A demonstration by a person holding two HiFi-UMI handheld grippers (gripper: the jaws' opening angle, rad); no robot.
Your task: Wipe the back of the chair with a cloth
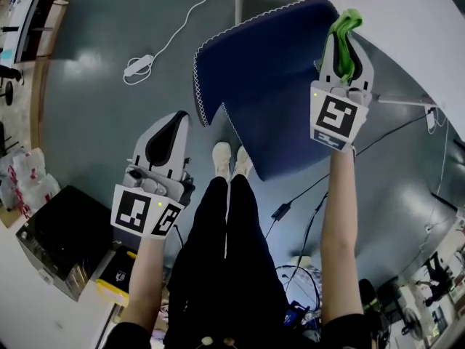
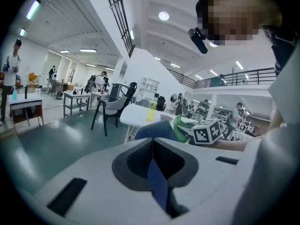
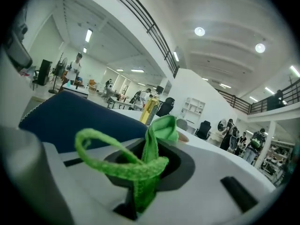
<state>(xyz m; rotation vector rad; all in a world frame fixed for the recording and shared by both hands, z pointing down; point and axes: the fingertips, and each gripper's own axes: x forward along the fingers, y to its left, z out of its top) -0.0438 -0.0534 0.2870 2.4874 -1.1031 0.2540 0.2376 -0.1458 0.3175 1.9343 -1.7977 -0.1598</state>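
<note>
A navy blue chair with a white-stitched edge stands in front of my feet in the head view. My right gripper hangs over its upper right part, shut on a green cloth. In the right gripper view the cloth bunches out of the shut jaws, with a loop to the left and the chair's blue surface just behind. My left gripper hovers over the floor to the left of the chair, shut and apart from it. The left gripper view shows the chair beyond its closed jaws.
A white table runs along the top right, close behind the chair. A white power strip and cables lie on the grey floor. A black box sits at lower left. My shoes are by the chair.
</note>
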